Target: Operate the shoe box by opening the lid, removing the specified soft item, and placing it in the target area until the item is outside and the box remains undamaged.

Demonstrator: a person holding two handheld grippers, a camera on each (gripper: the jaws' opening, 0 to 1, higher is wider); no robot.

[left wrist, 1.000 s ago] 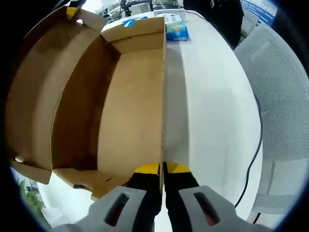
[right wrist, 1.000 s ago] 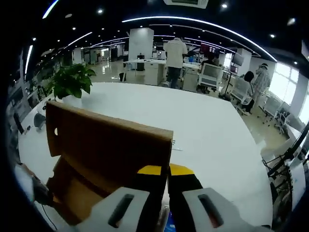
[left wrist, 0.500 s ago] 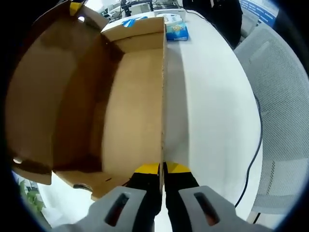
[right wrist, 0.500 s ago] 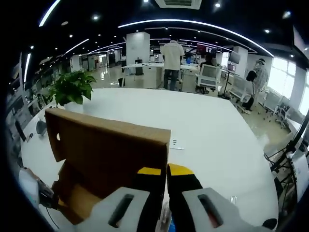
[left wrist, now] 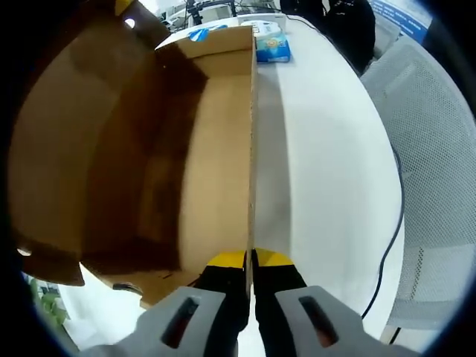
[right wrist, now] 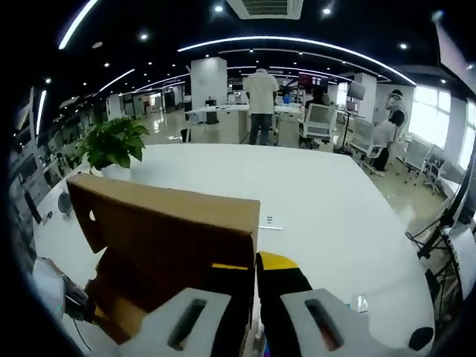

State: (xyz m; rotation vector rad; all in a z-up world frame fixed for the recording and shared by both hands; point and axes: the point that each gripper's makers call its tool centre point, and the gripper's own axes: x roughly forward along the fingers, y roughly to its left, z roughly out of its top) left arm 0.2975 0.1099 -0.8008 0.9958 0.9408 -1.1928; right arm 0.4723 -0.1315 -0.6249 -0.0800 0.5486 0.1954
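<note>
A brown cardboard shoe box (left wrist: 216, 149) lies on the white table (left wrist: 320, 163). My left gripper (left wrist: 251, 260) is shut on the top edge of the box's right side wall. The lid (left wrist: 67, 126) leans over the box from the left and shades its inside, where the visible floor is bare cardboard. In the right gripper view the lid (right wrist: 171, 230) is a broad brown panel, and my right gripper (right wrist: 253, 264) is shut on its top edge. A yellow tip of that gripper (left wrist: 123, 6) shows at the lid's far edge.
A blue packet (left wrist: 272, 47) lies on the table just past the box's far end. A grey mesh chair (left wrist: 431, 149) and a black cable (left wrist: 394, 223) are on the right. A potted plant (right wrist: 111, 141) stands on the table; people stand far behind.
The lid has swung further over the box, and its inside has grown darker. My left gripper has stayed on the side wall. The right gripper view has tilted up slightly.
</note>
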